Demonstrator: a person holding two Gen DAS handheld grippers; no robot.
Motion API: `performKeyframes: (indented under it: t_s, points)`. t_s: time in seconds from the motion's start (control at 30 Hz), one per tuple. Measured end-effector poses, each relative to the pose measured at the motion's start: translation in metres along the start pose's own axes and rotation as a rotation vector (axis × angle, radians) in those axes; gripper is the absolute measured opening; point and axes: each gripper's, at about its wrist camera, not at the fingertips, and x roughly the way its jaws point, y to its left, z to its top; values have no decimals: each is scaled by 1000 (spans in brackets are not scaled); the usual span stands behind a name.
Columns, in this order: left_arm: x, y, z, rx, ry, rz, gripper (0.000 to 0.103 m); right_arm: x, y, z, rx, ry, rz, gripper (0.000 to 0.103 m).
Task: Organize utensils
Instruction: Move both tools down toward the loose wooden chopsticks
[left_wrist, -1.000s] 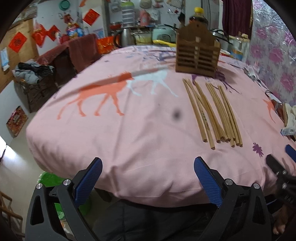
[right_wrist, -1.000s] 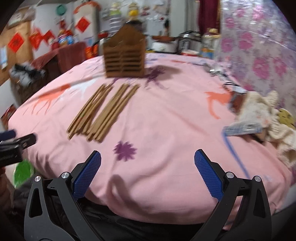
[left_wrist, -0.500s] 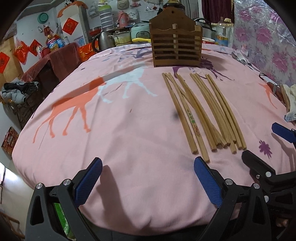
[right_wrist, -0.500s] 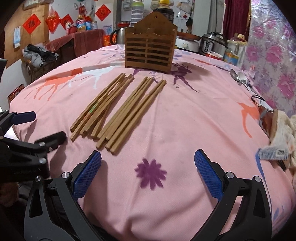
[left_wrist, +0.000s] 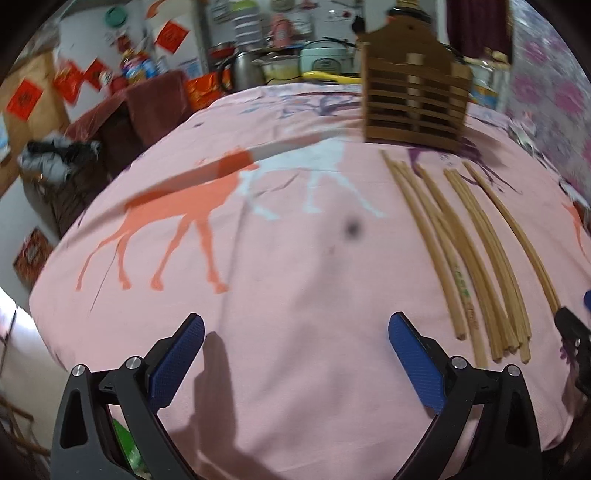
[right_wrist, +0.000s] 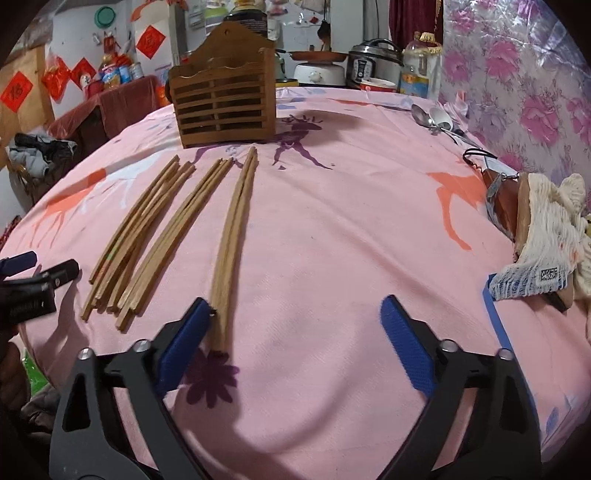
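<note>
While its jaws close, the right gripper (right_wrist: 295, 325) hangs low over the near edge of a table draped in a pink horse-print cloth (right_wrist: 332, 221), its left pad touching the near end of a pair of wooden chopsticks (right_wrist: 231, 251) that lies between the jaws, not yet pinched. Just to the left of that pair, the other chopsticks (right_wrist: 147, 236) lie in a loose sheaf, all pointing toward the slatted wooden holder (right_wrist: 225, 107) standing upright near the table's far edge. Spread wide over bare cloth with nothing between its pads, the left gripper (left_wrist: 295, 354) sits beside the sheaf at the near edge. Metal spoons (right_wrist: 432, 120) rest toward the far right edge.
</note>
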Motion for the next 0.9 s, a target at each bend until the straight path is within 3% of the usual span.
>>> performKeyframes:
  t_s: [0.1, 0.3, 0.6, 0.7, 0.73, 0.9]
  points:
    - [-4, 0, -4, -5, -6, -25, 98, -1, 6, 1, -10, -7, 52, 69]
    - [-14, -18, -14, 59, -35, -98, 98, -10, -6, -2, 31, -9, 97, 68]
    - [-9, -27, -15, 70, -42, -117, 99, -11, 0, -12, -42, -14, 0, 67]
    - [-7, -29, -11, 73, -39, -106, 99, -4, -11, 0, 12, -19, -63, 50]
    - [-6, -30, -9, 71, -34, -104, 99, -4, -15, 0, 29, -17, -53, 46]
    - [-8, -32, -10, 77, -32, -120, 98, -5, -9, -5, 13, -21, -12, 46]
